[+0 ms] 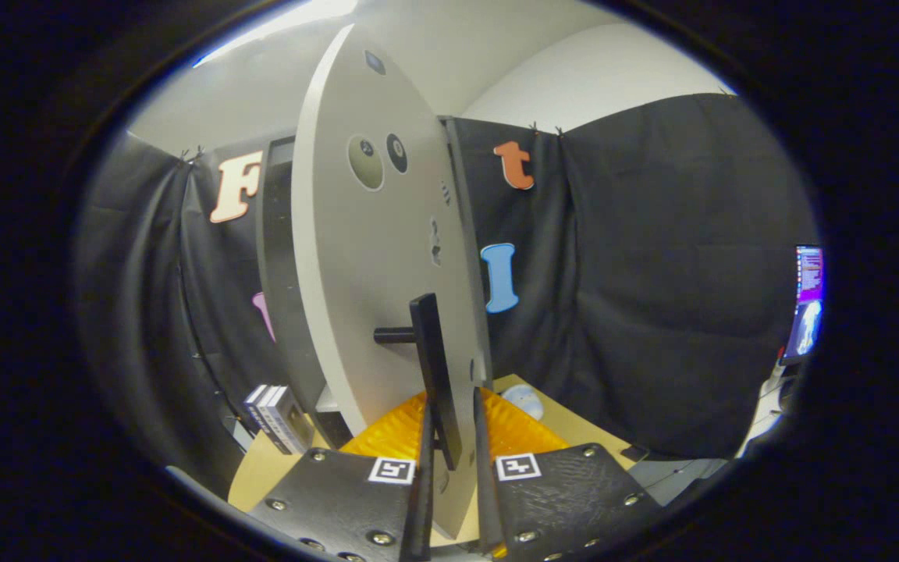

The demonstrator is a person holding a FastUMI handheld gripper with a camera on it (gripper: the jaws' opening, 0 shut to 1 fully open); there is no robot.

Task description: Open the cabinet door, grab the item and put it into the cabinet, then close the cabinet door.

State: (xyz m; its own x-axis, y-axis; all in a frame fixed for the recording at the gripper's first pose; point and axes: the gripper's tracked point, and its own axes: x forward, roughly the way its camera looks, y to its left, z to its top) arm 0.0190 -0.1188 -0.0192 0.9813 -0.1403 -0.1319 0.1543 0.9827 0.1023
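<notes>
Starting at the left, a small boxed item (pixel 276 417) is seen standing on the tan table (pixel 258 472), just beside the foot of the cabinet (pixel 278 273), whose dark open edge is shown behind the door. It is judged to be the thing meant for the cabinet, and it has not yet been picked up.

Further right, the grey cabinet door (pixel 371 265) is seen swung well out from the cabinet body, so that its edge is turned toward the camera. A black bar handle (pixel 434 367) is mounted on the door by a short post.

At the bottom, the gripper (pixel 449 460) is held with its two fingers on either side of the handle's lower end (a narrow gap seems to be left at the right finger), so whether the handle is truly clamped cannot be told. An orange ridged mat (pixel 516 429) and a pale round object (pixel 526 402) are seen on the table beyond the fingers.

The opening step is judged largely done. Letting go of the handle, fetching the item, placing it inside and shutting the door are all left.
</notes>
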